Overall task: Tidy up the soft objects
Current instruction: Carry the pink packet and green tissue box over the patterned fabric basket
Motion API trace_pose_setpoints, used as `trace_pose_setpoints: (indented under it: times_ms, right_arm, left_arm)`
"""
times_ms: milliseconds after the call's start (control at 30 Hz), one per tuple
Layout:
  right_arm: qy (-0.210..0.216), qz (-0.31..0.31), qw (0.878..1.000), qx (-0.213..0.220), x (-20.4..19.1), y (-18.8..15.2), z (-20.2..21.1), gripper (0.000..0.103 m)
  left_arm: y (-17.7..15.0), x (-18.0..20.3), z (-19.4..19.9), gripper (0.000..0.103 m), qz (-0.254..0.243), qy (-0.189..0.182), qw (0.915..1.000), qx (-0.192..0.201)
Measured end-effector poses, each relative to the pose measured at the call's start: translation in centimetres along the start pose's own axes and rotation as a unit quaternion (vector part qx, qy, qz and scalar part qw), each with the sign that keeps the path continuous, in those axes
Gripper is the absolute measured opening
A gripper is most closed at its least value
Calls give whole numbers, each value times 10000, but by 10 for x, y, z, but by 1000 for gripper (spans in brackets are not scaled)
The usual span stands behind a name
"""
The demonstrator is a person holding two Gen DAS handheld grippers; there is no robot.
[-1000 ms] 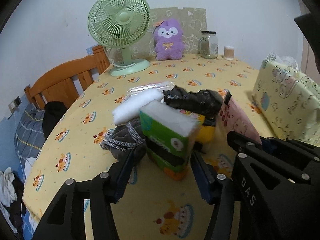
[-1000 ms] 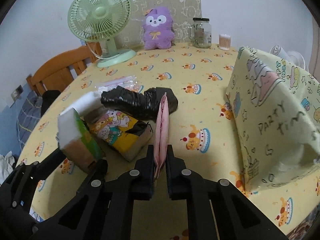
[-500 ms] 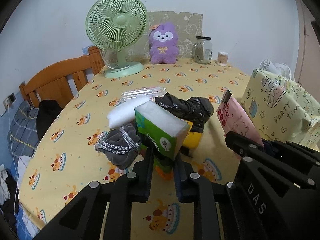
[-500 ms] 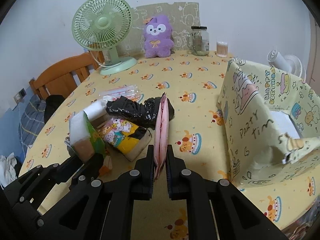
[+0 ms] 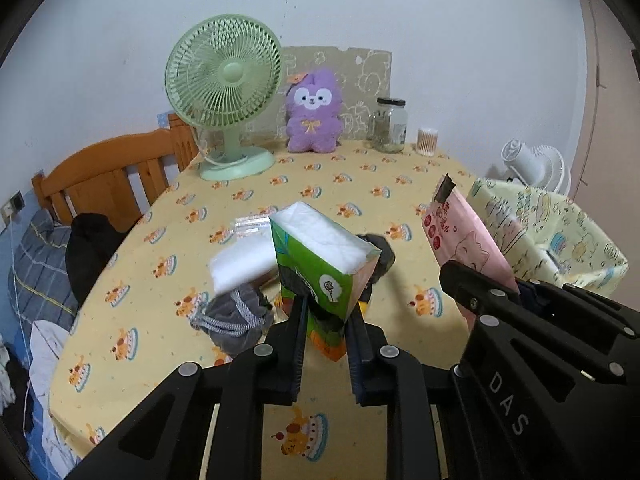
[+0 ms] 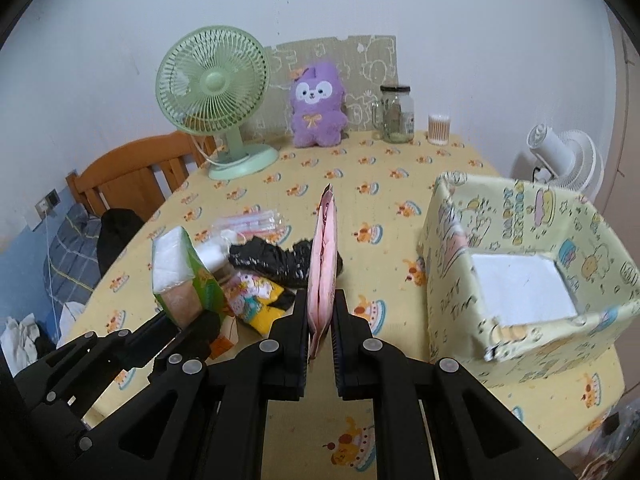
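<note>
- The left gripper (image 5: pixel 326 318) is clamped on the lower end of a green tissue pack (image 5: pixel 320 258), one finger on each broad side; the pack tilts up and away from the fingers, white tissue end uppermost, clear of the table (image 5: pixel 132 304).
- The right gripper (image 6: pixel 321 312) pinches a flat pink packet (image 6: pixel 323 268) by its bottom edge; the packet stands upright and edge-on between the narrow jaws, its torn top corner pointing at the far edge of the table.
- In the left wrist view the pink packet (image 5: pixel 464 240) shows its printed face, held to the right of the tissue pack and apart from it.
- Just beyond the left gripper, on the table, lie a grey drawstring pouch (image 5: pixel 236 318) and a white soft pack (image 5: pixel 242 262), the pouch nearer the fingers.
- Between the two grippers rests a yellow cartoon-print pack (image 6: pixel 256 300), with a crumpled black bag (image 6: pixel 276 262) behind it and a clear packet of straws (image 6: pixel 250 222) farther back.
- Near the table's right edge, to the right of the right gripper, stands an open paper-covered box (image 6: pixel 456 280) with a white pad (image 6: pixel 520 286) inside.
- Along the table's far edge stand a green fan (image 6: pixel 214 98), a purple plush toy (image 6: pixel 318 106), a glass jar (image 6: pixel 396 114) and a small tub of cotton swabs (image 6: pixel 439 128).
</note>
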State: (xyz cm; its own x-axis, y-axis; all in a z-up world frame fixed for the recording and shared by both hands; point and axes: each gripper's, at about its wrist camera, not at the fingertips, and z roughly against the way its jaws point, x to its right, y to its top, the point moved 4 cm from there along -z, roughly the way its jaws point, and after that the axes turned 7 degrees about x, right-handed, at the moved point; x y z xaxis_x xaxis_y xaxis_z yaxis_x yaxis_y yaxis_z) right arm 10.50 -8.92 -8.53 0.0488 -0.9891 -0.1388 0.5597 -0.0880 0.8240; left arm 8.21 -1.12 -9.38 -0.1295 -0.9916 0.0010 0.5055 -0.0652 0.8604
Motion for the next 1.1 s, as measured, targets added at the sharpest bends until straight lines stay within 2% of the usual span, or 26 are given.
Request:
trace_pose_setpoints:
  times_ms: [533, 1100]
  right_arm:
    - [30, 53, 9994, 344, 7, 34, 27, 13]
    - [-138, -4, 9984, 552, 55, 56, 33, 13]
  left_arm:
    - [33, 15, 24, 17, -79, 92, 9993, 344]
    - [57, 63, 11, 17, -356, -81, 9982, 485]
